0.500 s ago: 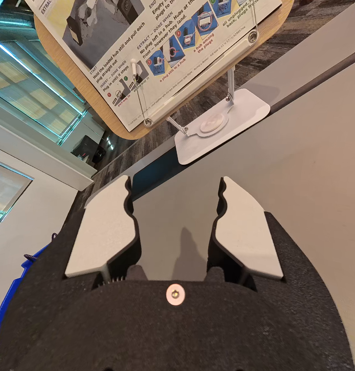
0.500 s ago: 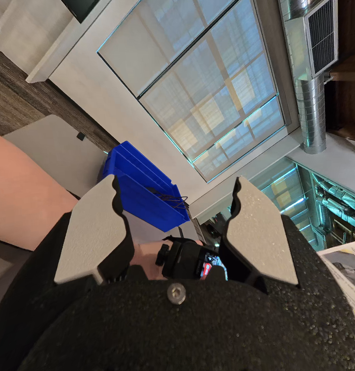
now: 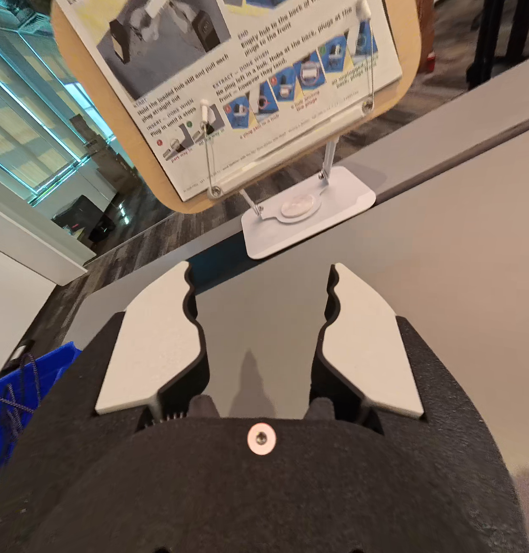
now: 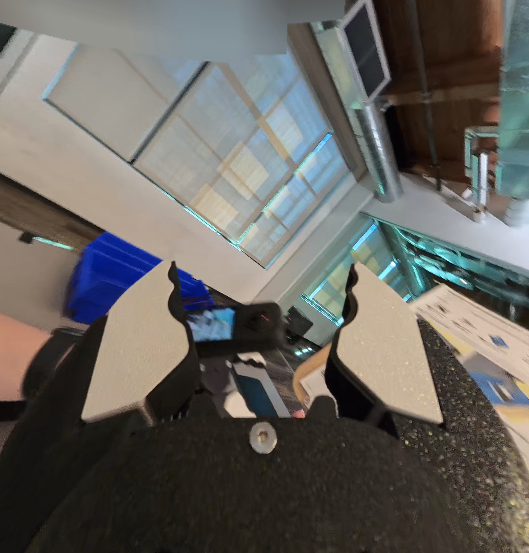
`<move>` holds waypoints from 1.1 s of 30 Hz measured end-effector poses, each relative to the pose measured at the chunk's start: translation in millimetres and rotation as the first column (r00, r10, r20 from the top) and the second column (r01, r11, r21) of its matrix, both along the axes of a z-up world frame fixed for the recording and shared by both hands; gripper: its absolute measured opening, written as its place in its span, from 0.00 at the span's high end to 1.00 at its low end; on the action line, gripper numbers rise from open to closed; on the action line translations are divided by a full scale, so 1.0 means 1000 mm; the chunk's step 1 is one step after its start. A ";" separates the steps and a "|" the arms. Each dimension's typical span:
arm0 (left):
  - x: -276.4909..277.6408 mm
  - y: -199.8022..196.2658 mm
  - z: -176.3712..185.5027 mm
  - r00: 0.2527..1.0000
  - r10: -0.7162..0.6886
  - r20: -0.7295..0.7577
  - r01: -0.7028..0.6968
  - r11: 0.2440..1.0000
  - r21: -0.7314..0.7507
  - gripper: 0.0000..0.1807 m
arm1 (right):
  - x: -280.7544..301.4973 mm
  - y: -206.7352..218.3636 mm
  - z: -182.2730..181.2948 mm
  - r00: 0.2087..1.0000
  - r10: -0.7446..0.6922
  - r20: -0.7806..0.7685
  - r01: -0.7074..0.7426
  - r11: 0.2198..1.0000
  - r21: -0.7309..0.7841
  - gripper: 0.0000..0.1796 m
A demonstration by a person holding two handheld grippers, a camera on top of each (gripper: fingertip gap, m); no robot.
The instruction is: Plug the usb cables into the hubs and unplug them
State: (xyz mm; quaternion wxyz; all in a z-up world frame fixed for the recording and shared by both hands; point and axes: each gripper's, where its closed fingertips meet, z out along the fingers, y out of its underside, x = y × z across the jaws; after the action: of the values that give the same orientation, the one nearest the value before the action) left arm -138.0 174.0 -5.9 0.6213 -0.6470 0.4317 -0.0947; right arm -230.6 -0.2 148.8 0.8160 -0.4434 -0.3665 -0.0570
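Note:
No usb cable plug or hub shows clearly in either view. My left gripper [image 3: 260, 269] is open and empty above the grey table [image 3: 436, 269], pointing at the stand's base. My right gripper [image 4: 261, 269] is open and empty, tilted up toward the windows. Between its fingers the other gripper shows farther off, with its camera [image 4: 236, 327] and pale fingers [image 4: 248, 362]. A blue bin [image 3: 14, 398] sits at the lower left of the left wrist view with a dark braided cord [image 3: 14, 401] over it; the bin also shows in the right wrist view [image 4: 107, 278].
A wooden board with a printed instruction sheet [image 3: 242, 89] stands on a white metal base [image 3: 308, 221] at the table's far edge; it also shows in the right wrist view [image 4: 481, 335]. A person's arm [image 4: 14, 350] is at the left. Dark floor lies beyond the table. The left gripper's tips are roughly 25 cm from the right gripper's.
The left gripper has turned a little left and pulled back, so the blue bin shows more. The right gripper has swung right and the other gripper's camera now shows fully. Both stay open.

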 end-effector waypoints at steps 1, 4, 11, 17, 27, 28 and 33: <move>-0.002 0.000 0.007 0.999 -0.008 0.042 0.008 1.000 0.004 0.53 | 0.020 0.004 0.006 0.998 -0.041 -0.048 0.041 0.999 -0.001 0.43; -0.008 -0.005 0.037 0.976 -0.058 0.208 0.057 0.998 0.008 0.53 | 0.103 0.029 0.008 0.939 -0.264 -0.220 0.246 0.963 -0.107 0.46; -0.033 -0.086 0.141 0.788 -0.355 0.504 0.181 0.915 0.361 0.56 | 0.261 0.088 -0.124 0.592 -0.805 0.036 0.673 0.470 -0.571 0.43; -0.023 -0.230 0.159 0.631 -0.692 0.350 0.327 0.647 0.689 0.56 | 0.221 0.112 -0.164 0.521 -0.784 0.338 0.821 0.352 -0.450 0.44; -0.053 -0.328 0.152 0.351 -0.911 0.215 0.392 0.352 0.850 0.62 | 0.165 0.110 -0.147 0.458 -0.781 0.425 0.886 0.359 -0.294 0.47; -0.049 -0.327 0.151 0.346 -0.912 0.220 0.419 0.360 0.834 0.61 | 0.164 0.110 -0.148 0.456 -0.778 0.432 0.886 0.349 -0.307 0.47; -0.039 -0.323 0.145 0.327 -0.914 0.240 0.494 0.382 0.781 0.61 | 0.163 0.108 -0.157 0.434 -0.762 0.481 0.895 0.303 -0.328 0.48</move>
State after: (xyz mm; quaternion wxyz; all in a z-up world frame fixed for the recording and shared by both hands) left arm -177.4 -149.1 138.7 0.7712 -0.0666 0.4416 -0.4538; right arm -68.0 107.4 -8.6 0.4535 -0.7675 -0.1750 -0.4180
